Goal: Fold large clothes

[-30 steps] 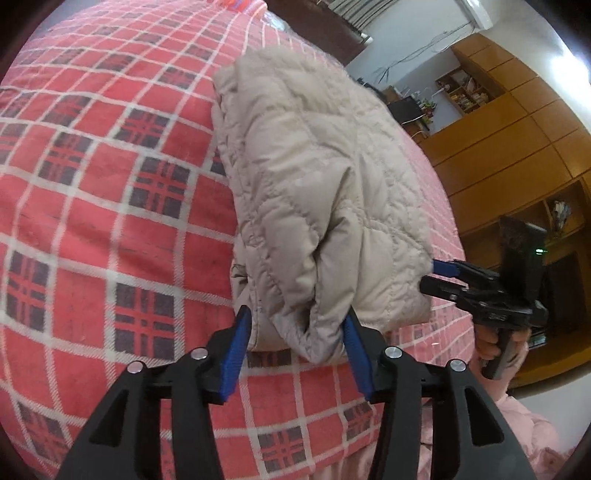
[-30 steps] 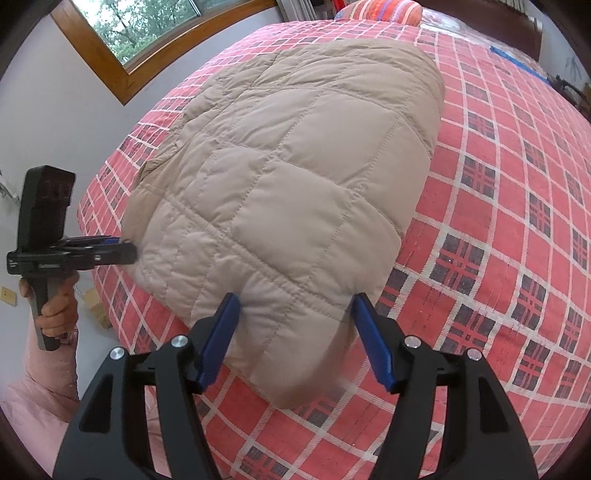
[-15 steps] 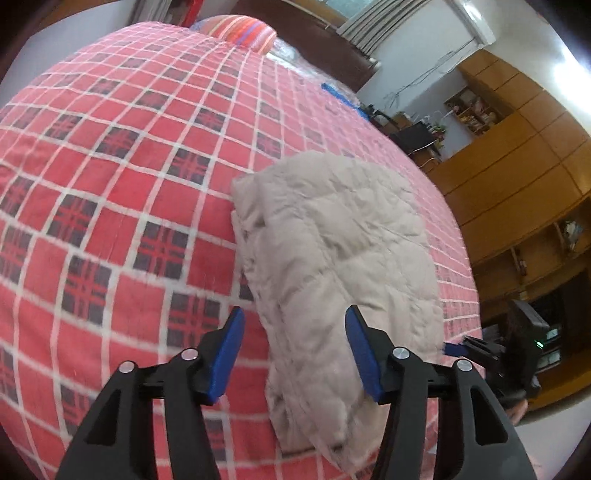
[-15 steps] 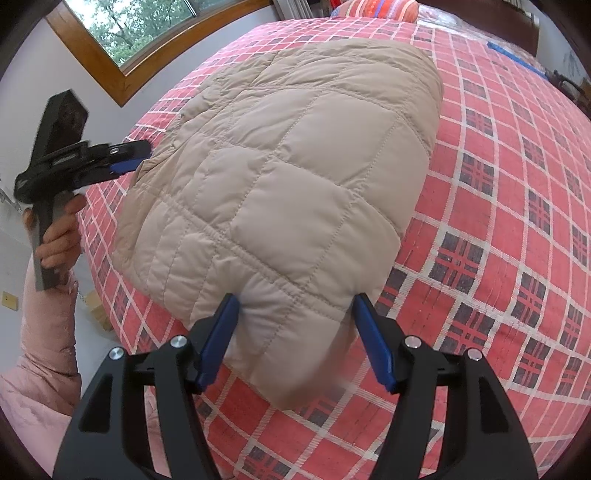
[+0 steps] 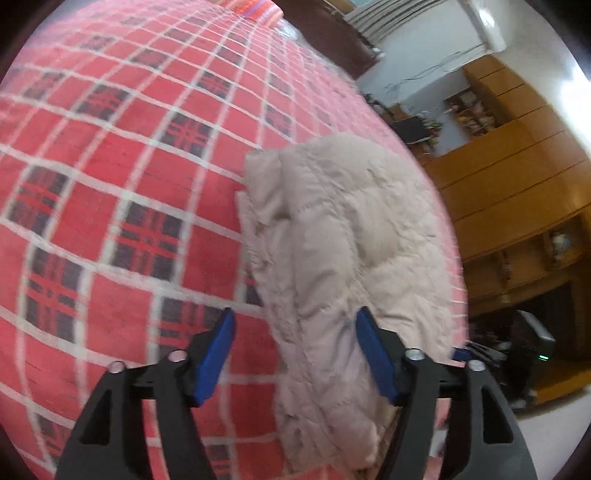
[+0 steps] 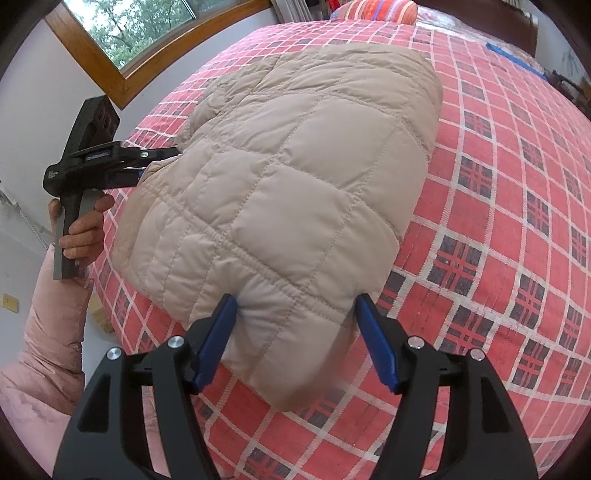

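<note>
The big puffy jacket [image 6: 295,177] lies on the red checked bed cover [image 6: 498,240] and fills much of it near the window [image 6: 122,33]. Away from the window, past the jacket, the cover is bare and wide, with room to pass. The left gripper [image 6: 162,157] sits at the jacket's window-side edge. The right gripper [image 6: 295,339] has its fingers wide apart around the jacket's near corner. Past the jacket stand brown wooden cupboards [image 5: 517,177].
</note>
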### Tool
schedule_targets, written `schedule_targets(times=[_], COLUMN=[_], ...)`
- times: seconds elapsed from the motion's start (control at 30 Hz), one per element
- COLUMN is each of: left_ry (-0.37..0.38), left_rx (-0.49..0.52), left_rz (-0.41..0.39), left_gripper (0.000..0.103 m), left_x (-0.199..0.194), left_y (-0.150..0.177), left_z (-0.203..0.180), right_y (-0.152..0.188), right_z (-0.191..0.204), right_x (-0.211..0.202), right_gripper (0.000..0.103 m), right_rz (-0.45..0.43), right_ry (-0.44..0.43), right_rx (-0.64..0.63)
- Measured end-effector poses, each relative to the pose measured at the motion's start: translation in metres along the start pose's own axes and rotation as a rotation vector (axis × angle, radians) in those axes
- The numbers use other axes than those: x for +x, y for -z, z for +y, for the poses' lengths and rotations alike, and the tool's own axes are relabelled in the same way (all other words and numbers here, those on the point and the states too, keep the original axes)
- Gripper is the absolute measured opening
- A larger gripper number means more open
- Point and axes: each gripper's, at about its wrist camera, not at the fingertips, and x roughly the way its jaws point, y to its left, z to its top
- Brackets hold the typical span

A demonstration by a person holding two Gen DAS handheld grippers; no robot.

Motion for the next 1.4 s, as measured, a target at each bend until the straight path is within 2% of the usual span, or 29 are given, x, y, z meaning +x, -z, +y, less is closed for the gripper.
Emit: schedule_targets(times=[0.13, 0.27, 0.37, 0.47, 0.6, 0.73, 0.8, 0.9, 1.13, 1.4], left_ry=[0.040, 0.089, 0.060, 0.094, 0.087, 0.094, 0.100, 0.117, 0.180, 0.174], left_rx=[0.004, -0.020, -0.018, -0.029, -0.022, -0.011, -0.007, -0.008, -0.027, -0.025], left_rz=[-0.002, 0.006, 0.004, 0.005, -0.002, 0.007, 0.000, -0.014, -0.028, -0.036], left_gripper=[0.082, 0.085, 0.086, 0.087, 0.089, 0.090, 0.090, 0.091, 0.091, 0.094], left_x=[0.001, 0.007, 0.013, 0.018, 0.015, 0.010, 0.003, -0.005, -0.005, 0.007], left_y=[0.006, 0.000, -0.007, -0.011, -0.011, -0.009, -0.004, 0.000, 0.003, 0.000], left_z=[0.006, 0.016, 0.021, 0.028, 0.034, 0.040, 0.048, 0.055, 0.073, 0.070], right_y=[0.001, 0.003, 0.003, 0.003, 0.003, -0.002, -0.004, -0.010, -0.025, -0.033], right_z=[0.002, 0.005, 0.004, 0.003, 0.000, -0.014, -0.024, -0.041, -0.077, -0.107], right_x=[-0.004, -0.007, -0.009, -0.010, -0.013, -0.021, -0.025, -0.029, -0.010, 0.013], right_gripper=[0.067, 0.067, 0.067, 0.067, 0.067, 0.077, 0.077, 0.079, 0.079, 0.083], right_rz=[-0.011, -0.018, -0.025, -0.028, -0.030, -0.052, -0.065, -0.090, -0.092, -0.098], right_ry=[0.001, 0.005, 0.006, 0.005, -0.004, -0.093, -0.141, -0.153, -0.297, -0.397], right_rx=[-0.007, -0.017, -0.016, -0.015, -0.016, 0.038, 0.081, 0.125, 0.246, 0.358])
